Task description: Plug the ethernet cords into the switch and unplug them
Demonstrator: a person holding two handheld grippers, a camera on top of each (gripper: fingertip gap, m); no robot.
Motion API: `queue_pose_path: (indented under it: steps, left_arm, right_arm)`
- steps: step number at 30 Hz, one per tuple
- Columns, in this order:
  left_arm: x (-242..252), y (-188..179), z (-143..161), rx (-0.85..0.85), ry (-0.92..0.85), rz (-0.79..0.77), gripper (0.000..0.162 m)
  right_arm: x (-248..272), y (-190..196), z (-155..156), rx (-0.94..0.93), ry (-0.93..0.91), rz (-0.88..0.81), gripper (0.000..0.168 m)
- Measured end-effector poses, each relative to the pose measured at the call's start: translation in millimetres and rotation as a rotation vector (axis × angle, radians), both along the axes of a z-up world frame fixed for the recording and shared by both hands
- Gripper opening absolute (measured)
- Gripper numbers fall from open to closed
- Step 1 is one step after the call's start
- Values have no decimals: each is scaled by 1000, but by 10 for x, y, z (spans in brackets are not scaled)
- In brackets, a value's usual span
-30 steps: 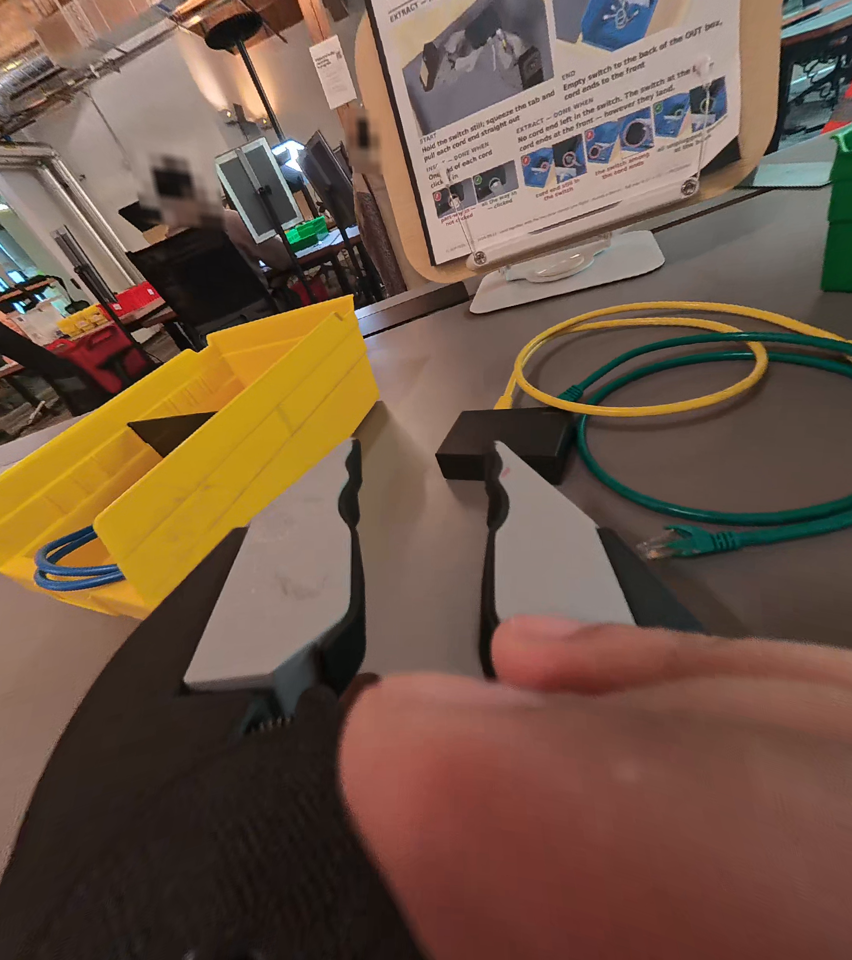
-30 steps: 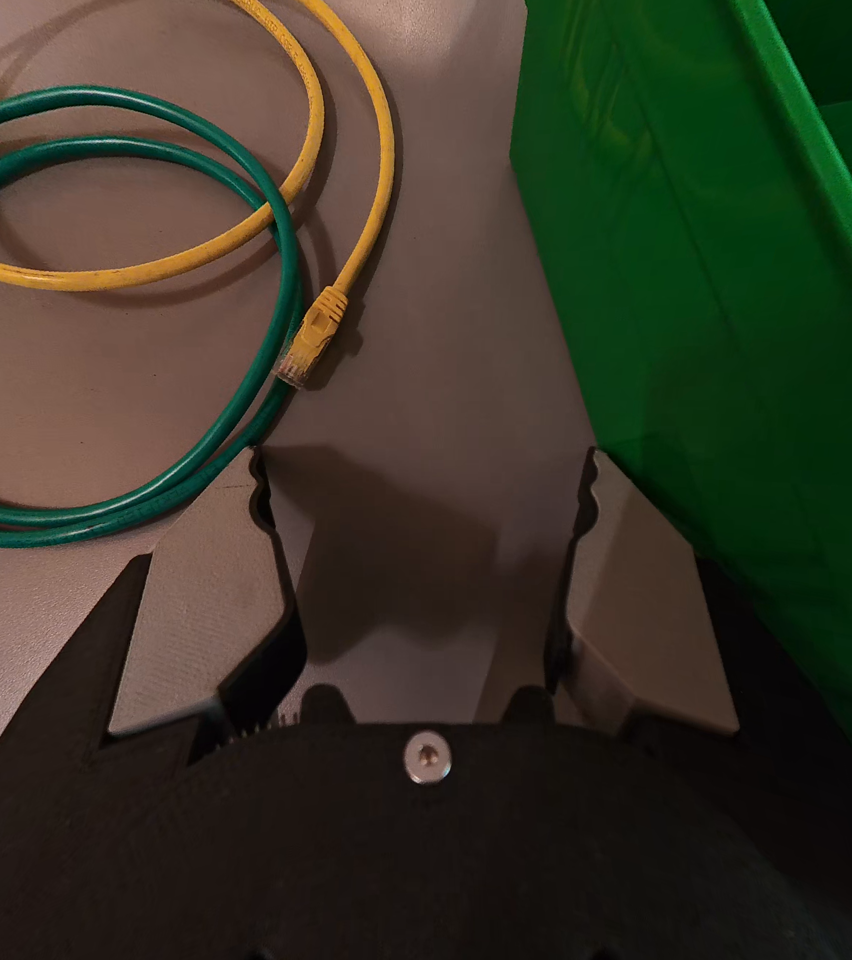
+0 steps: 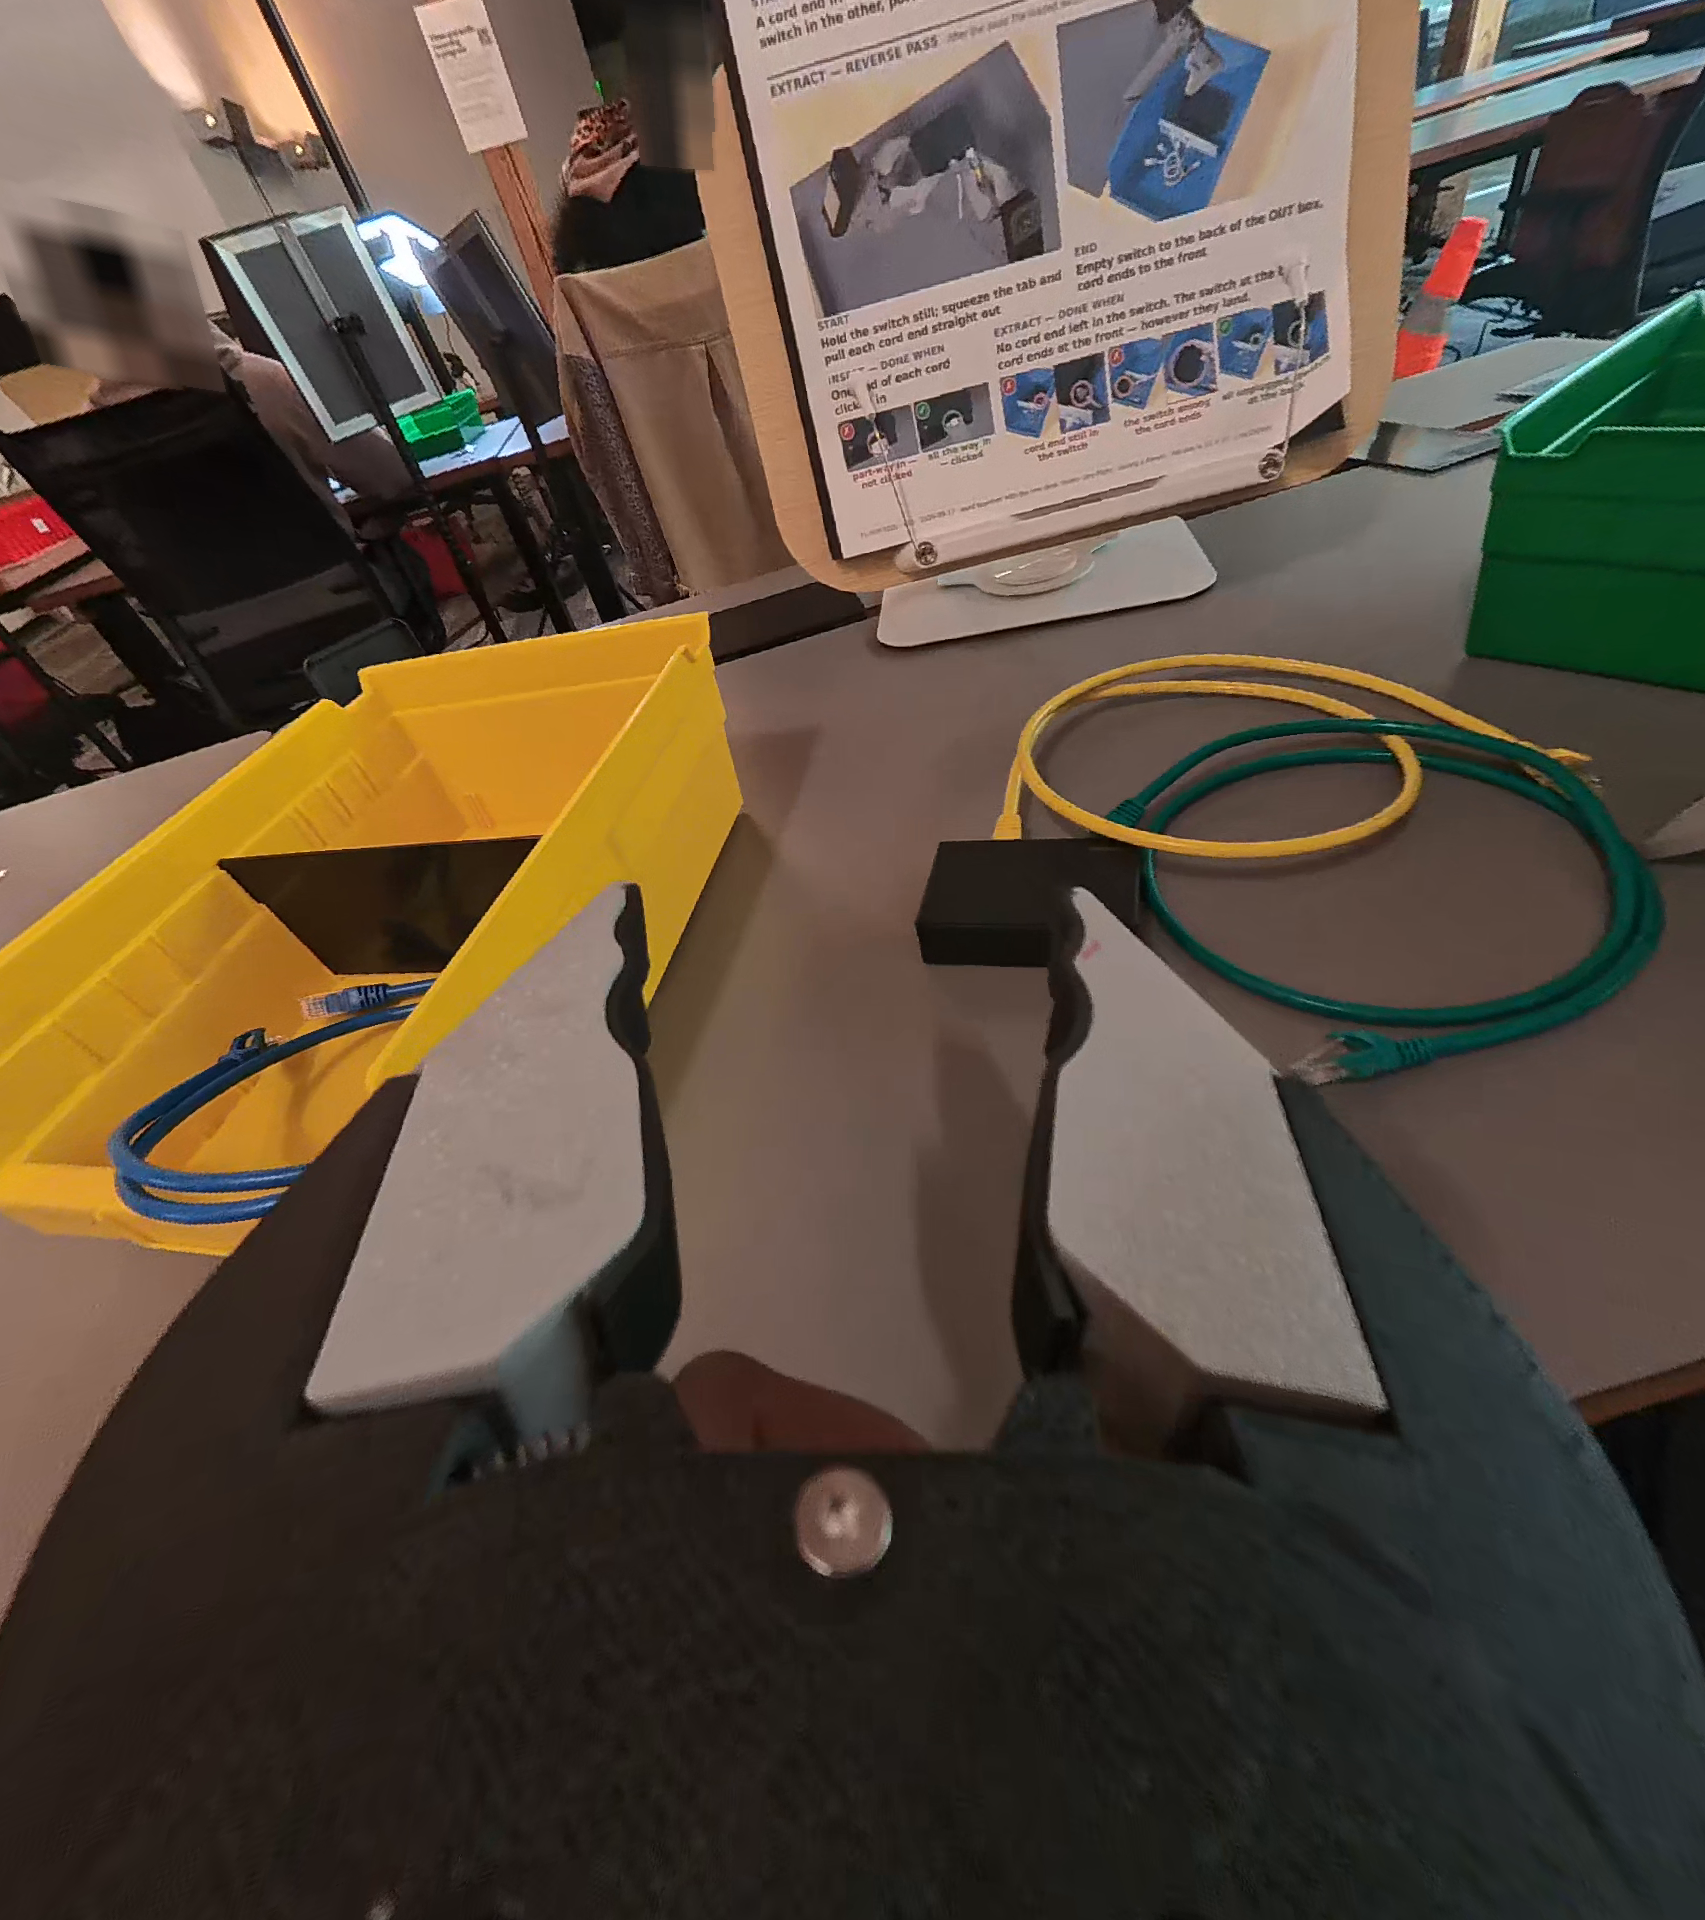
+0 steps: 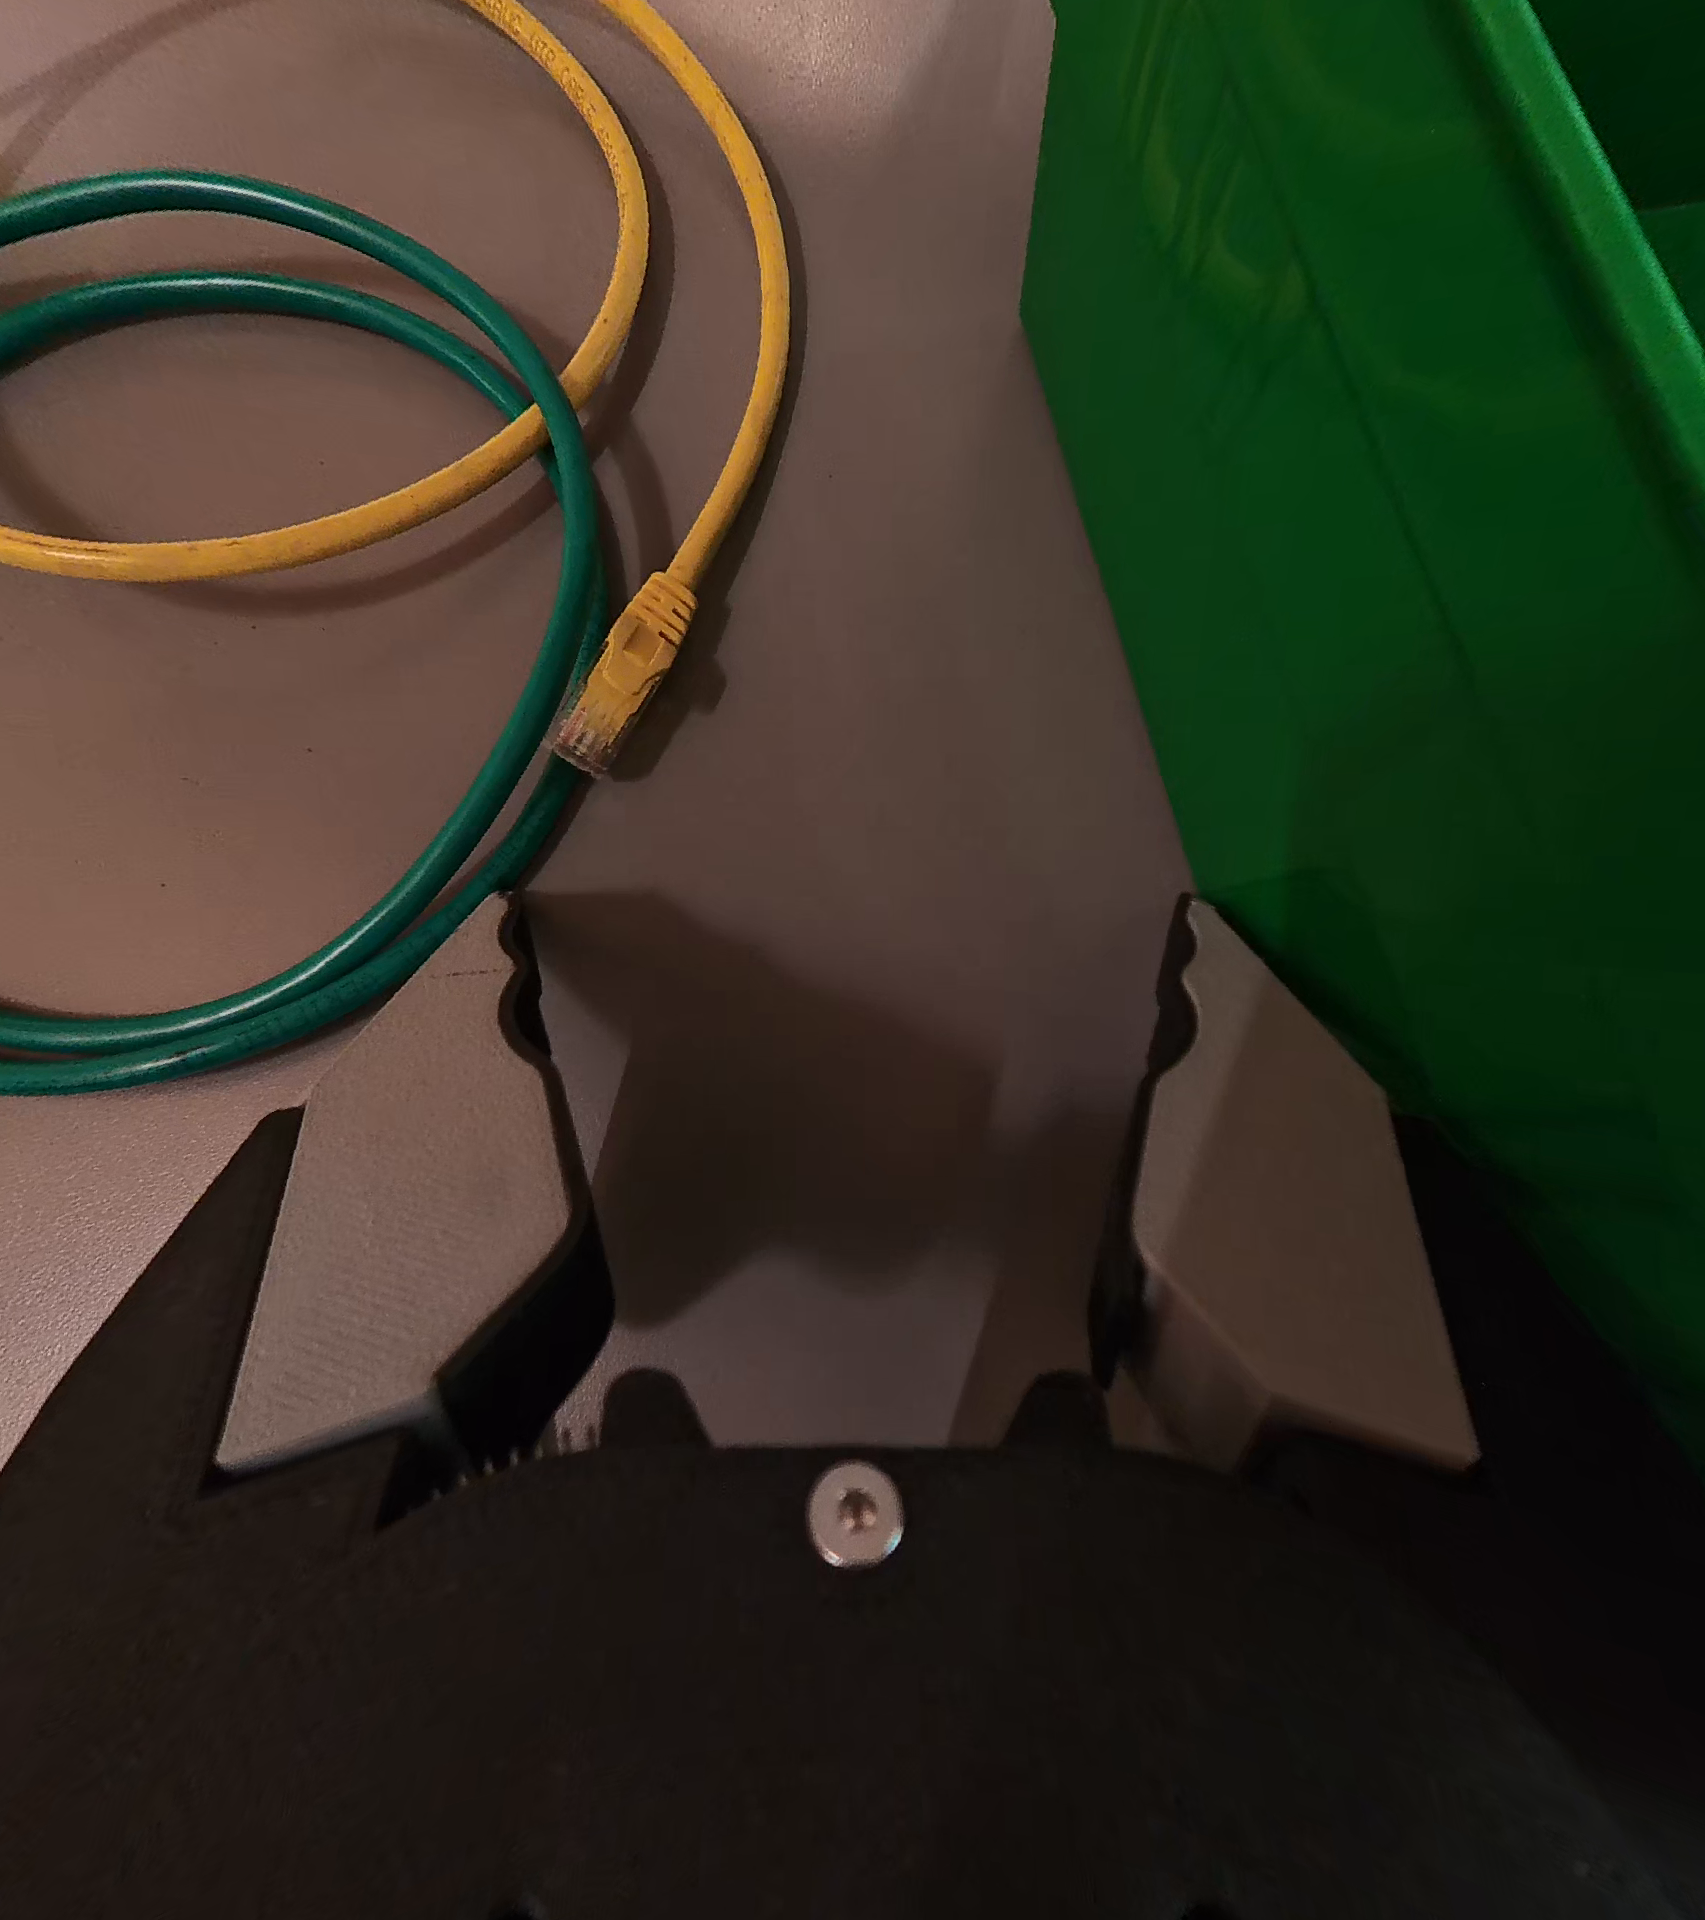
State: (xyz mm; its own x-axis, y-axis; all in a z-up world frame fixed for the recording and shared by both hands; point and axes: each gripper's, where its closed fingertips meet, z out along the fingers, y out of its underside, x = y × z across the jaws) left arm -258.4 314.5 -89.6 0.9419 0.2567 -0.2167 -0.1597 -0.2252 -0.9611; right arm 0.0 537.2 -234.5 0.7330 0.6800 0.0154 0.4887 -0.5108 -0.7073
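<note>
Only the left wrist view shows the switch (image 3: 1019,902) at centre and yellow bin (image 3: 557,790) at left, while the right gripper (image 4: 848,925) and left gripper (image 3: 853,914) both gape wide, empty.

Left wrist view bright, even indoor light, soft shadows beside the yellow bin (image 3: 557,831); strong fisheye bend at edges, background slightly soft. Right wrist view dim, light from above, dark gripper shadow on the table (image 4: 879,727), green bin (image 4: 1399,623) sheen.

Grey table (image 3: 827,1091); office chairs (image 3: 204,540), desks behind.
</note>
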Motion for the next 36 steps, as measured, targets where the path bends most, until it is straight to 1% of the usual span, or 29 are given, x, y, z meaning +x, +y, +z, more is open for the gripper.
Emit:
queue_pose_path:
  steps: [4, 10, 14, 17, 21, 23, 27, 30, 31, 32, 35, 36]
  left_arm:
    - [-74, -47, 60, 11, 7, 10, 77]
    - [-482, -270, 267, 68, -27, 85, 77]
    - [-705, -405, 307, 70, -58, 101, 78]
    - [-782, -436, 197, 10, -55, 59, 80]
    - [-905, -419, -11, -39, -125, 37, 82]
    - [-981, -385, -86, -38, -137, 51, 82]
    - [-1110, -267, -373, -86, -183, 84, 82]
    - [-1159, -213, -532, -121, -184, 114, 81]
    - [-1135, -202, -556, -134, -179, 105, 81]
    - [-1112, -199, -553, -139, -171, 96, 81]
    - [-1102, -227, -465, -118, -152, 94, 80]
    - [-1104, -238, -439, -111, -153, 92, 80]
  right_arm:
    - [1, 1, -1, 0, 0, 0, 116]
    - [1, 2, -1, 0, 0, 0, 116]
    - [1, 2, -2, 0, 0, 0, 116]
    - [0, 3, -2, 0, 0, 0, 116]
    - [-1, 3, -2, 0, 0, 0, 116]
    - [-1, 3, -2, 0, 0, 0, 116]
    - [-4, 3, -3, 0, 0, 0, 116]
    - [-21, 6, -1, 0, 3, 22, 115]
    - [-65, -1, 8, 4, 7, 78, 107]
    - [-108, -4, 15, 5, 12, 135, 103]
    - [-142, 79, 9, -1, 15, 138, 112]
    - [-149, 90, 9, -3, 17, 136, 112]
